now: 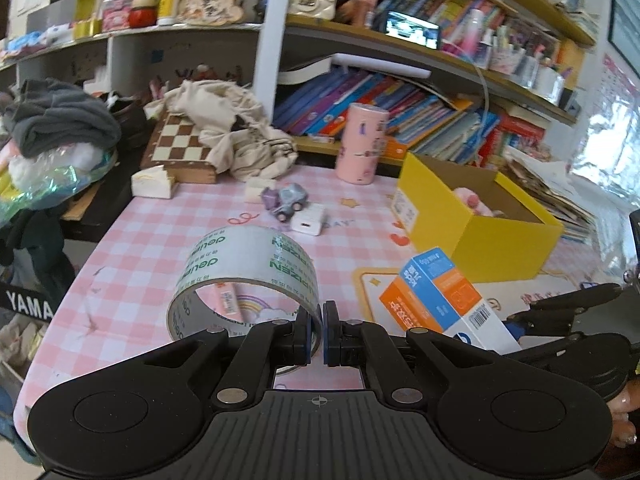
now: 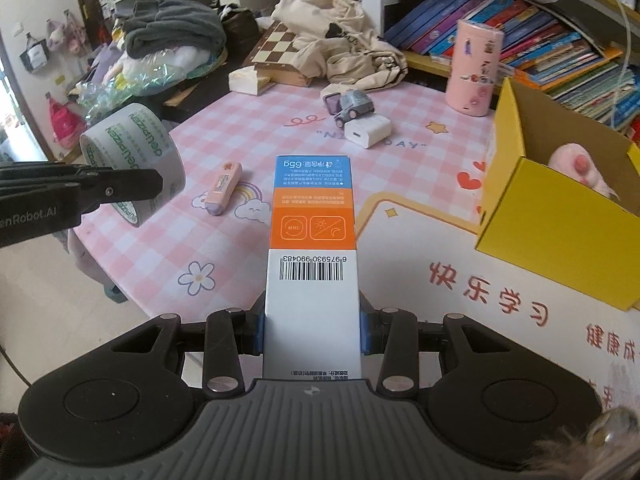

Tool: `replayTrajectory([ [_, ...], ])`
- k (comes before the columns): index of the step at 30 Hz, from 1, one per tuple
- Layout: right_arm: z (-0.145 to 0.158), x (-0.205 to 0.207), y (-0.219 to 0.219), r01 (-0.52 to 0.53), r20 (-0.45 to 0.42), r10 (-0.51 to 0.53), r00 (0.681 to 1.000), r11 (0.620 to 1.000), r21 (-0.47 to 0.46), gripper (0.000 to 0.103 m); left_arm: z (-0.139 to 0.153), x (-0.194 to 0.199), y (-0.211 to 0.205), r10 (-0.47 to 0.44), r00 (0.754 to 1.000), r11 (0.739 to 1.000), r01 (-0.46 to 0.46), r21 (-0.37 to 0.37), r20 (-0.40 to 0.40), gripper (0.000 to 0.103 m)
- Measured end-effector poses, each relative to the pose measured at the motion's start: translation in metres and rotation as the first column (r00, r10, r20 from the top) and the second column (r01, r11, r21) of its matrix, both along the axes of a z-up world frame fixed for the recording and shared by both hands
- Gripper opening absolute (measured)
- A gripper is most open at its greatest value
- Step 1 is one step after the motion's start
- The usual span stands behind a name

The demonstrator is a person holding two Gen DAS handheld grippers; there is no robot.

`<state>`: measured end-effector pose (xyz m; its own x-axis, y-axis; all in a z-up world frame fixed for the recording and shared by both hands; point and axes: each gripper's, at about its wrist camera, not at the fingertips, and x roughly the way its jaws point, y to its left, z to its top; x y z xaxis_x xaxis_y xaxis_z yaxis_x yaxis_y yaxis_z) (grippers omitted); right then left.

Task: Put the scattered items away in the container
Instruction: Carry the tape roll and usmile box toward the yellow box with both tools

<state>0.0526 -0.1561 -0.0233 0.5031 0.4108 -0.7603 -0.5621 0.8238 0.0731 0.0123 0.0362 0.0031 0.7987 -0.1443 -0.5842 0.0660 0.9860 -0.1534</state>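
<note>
Left gripper (image 1: 316, 332): 2 pads pinched on the wall of a clear tape roll (image 1: 244, 276), lifted off the pink checked mat (image 1: 132, 256).
Right gripper (image 2: 311, 332): clamped on a blue-orange-white carton (image 2: 312, 248), pointing to 12 o'clock.
Yellow box (image 2: 560, 240): at 2 o'clock, pink plush (image 2: 580, 168) inside.

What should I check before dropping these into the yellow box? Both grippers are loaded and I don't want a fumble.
1. Left gripper clamped on tape roll: ok.
2. Right gripper clamped on carton: ok.
3. Yellow box open on top: ok.
4. Room inside beside the pink toy: cannot tell.
5. Charger, toy car, pink stick on the table: not ok.
</note>
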Motion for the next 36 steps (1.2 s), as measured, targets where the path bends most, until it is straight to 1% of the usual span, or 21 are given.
replayTrajectory([
  [7, 0.004, -0.016, -0.007, 0.050, 0.018, -0.050, 0.999, 0.999, 0.007, 0.038, 0.002, -0.012, -0.006, -0.047, 0.999, 0.999, 0.047, -0.001, 0.015, 0.004],
  [18, 0.006, -0.036, -0.017, 0.110, 0.034, -0.109, 0.993, 0.994, -0.020, 0.038, -0.005, -0.020, -0.016, -0.116, 0.993, 0.992, 0.116, -0.041, 0.007, 0.004],
  [28, 0.005, -0.040, -0.028, 0.158, 0.035, -0.157, 0.987, 0.986, -0.043, 0.038, -0.008, -0.016, -0.024, -0.160, 0.987, 0.985, 0.161, -0.067, 0.008, 0.004],
  [36, 0.004, -0.041, -0.042, 0.209, 0.033, -0.207, 0.978, 0.977, -0.052, 0.038, -0.011, -0.005, -0.041, -0.220, 0.975, 0.973, 0.220, -0.073, 0.001, 0.004],
])
